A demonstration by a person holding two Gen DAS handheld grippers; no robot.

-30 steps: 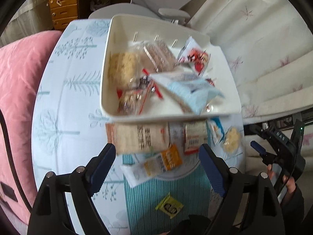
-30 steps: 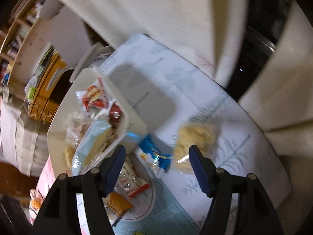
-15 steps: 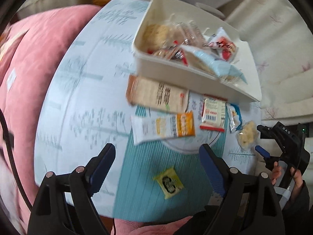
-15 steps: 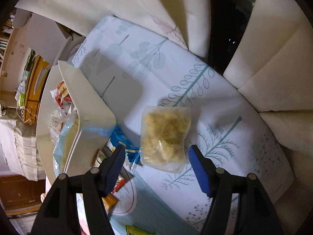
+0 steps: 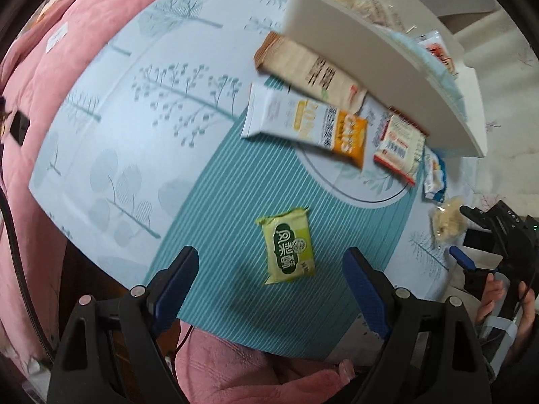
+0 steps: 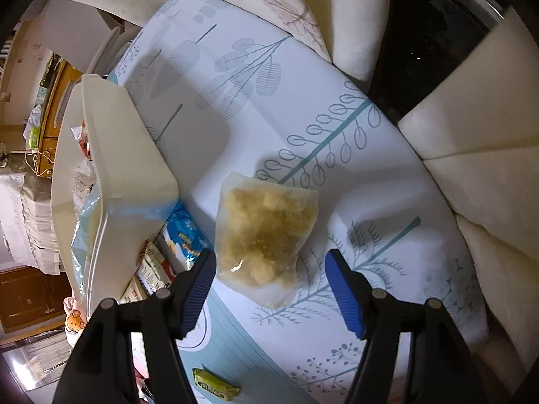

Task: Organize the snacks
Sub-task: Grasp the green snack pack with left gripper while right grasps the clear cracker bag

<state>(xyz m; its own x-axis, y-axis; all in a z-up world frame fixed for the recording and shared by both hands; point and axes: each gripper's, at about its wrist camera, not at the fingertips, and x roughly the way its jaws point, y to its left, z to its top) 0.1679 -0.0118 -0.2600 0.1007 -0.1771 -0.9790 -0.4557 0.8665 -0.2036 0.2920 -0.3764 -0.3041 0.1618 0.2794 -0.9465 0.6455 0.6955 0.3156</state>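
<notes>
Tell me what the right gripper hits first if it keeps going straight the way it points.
Most likely the clear bag of yellowish crumbly snack: it lies on the tablecloth directly ahead of the open right gripper, its near end between the fingertips. Height above the table is hard to judge, so the fingertips might meet the cloth alongside it.

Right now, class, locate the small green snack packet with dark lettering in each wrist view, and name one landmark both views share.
Left wrist view: the small green snack packet lies lower centre on the teal striped mat, ahead of the open jaws.
Right wrist view: it sits at the bottom edge, left of centre.
Shared landmark: the clear bag of pale yellow crumbly snack.
</notes>
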